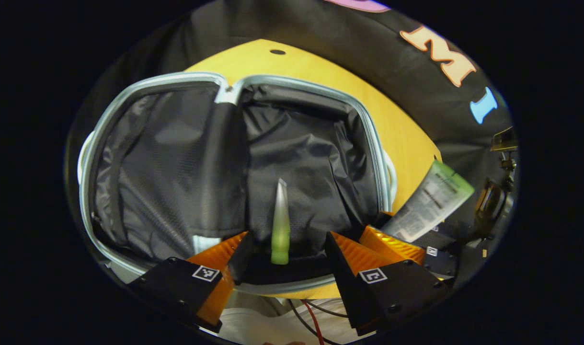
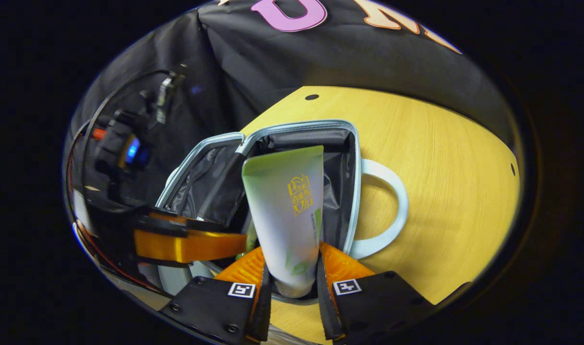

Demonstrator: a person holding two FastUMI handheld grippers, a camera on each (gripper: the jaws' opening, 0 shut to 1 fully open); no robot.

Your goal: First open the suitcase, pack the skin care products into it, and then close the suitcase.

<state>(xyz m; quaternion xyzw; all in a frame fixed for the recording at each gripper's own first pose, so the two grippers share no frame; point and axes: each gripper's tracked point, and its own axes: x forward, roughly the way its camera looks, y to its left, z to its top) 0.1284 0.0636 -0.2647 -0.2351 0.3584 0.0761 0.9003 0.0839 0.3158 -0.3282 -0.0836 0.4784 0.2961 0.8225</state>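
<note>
- While the suitcase [image 1: 177, 167] lies wide open on the yellow wooden counter [image 1: 397, 129], both grippers hang over its near edge.
- In the left gripper view, the left gripper [image 1: 284, 258] has its jaws well apart.
- A thin tube [image 1: 280, 225] with a green bottom stands between those jaws, seen from its narrow edge.
- I cannot tell if the jaws touch this tube; there is a gap on each side of it.
- The tube points into the right half of the suitcase, over the dark lining [image 1: 311, 158].
- The suitcase has a pale blue zip rim [image 1: 373, 143] all the way round both halves.
- In the right gripper view, the right gripper [image 2: 292, 273] has its jaws pressed on the low end of a white and green tube [image 2: 287, 211], one on each side.
- This tube stands up tall, with its flat sealed end on top and gold print on its front.
- It sits over the open suitcase [image 2: 339, 191], in front of the dark lining.
- A white handle [image 2: 392, 206] sticks out from the side of the suitcase onto the counter [image 2: 445, 182].
- The left gripper shows at the left of this view, just beside the suitcase.
- In the left gripper view, the white and green tube [image 1: 430, 201] shows at the right, tilted, with small print on its back.
</note>
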